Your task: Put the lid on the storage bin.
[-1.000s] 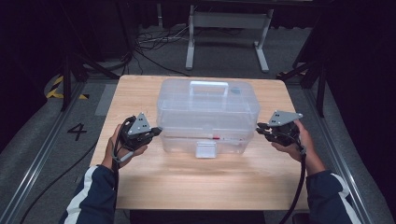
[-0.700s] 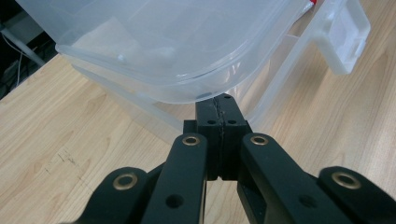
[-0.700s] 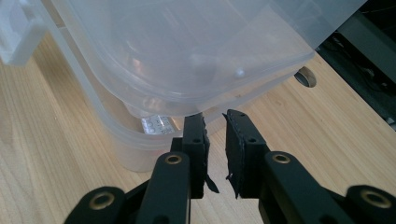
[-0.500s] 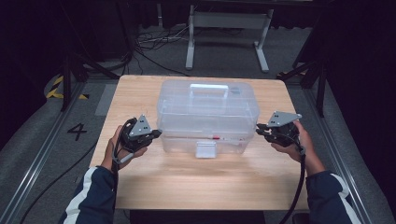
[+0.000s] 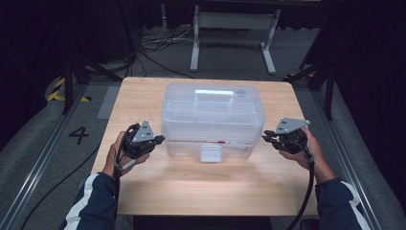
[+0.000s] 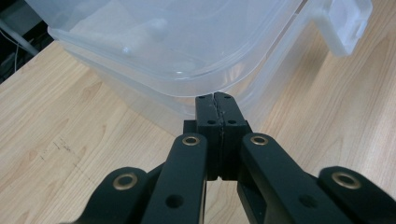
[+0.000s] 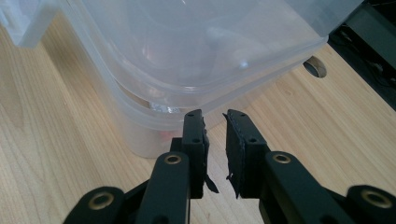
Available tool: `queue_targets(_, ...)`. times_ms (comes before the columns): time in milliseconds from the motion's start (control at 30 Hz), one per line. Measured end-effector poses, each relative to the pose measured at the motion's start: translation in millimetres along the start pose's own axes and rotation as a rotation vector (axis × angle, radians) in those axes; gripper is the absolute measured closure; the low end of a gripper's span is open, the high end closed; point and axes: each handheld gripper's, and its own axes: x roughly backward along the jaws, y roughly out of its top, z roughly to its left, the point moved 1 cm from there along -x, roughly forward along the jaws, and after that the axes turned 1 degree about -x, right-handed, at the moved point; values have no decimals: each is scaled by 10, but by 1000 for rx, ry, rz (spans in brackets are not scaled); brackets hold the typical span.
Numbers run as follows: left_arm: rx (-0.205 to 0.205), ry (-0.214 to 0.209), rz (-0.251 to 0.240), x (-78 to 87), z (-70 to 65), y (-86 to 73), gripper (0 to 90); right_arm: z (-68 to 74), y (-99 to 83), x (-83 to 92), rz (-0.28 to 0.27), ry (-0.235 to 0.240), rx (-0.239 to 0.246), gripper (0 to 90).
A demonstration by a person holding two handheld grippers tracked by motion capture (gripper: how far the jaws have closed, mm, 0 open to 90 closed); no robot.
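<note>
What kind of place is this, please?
Probably a recording studio or lab, not a home: a lone wooden table holding a clear plastic box, dark surroundings, cables on the grey floor, and a floor rail.

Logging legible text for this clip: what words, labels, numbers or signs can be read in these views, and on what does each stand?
"4": a dark numeral on the grey floor left of the table.
Clear plastic box: a small red mark shows through its front wall, too small to read as text.
Left gripper and right gripper: no lettering on the jaws.
</note>
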Motion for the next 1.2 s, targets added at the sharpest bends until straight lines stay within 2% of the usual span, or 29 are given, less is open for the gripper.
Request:
queue_targets(267, -3, 5, 24, -10, -12, -54, 900, 19, -15, -9, 3, 6, 2, 782)
queue_targets(567, 4, 9, 16, -16, -23, -77, 900, 38, -25, -8, 7, 8, 4, 779)
queue_targets(800, -7, 13, 27, -13, -40, -81, 900, 57, -37, -1, 7, 13, 11, 776)
queue_targets(933, -7, 17, 14, 20, -38, -76, 900, 65, -39, 12, 5, 11, 9, 775)
queue_targets(1200, -12, 25, 29, 41, -39, -129, 875, 65, -45, 46, 1, 4, 17, 760)
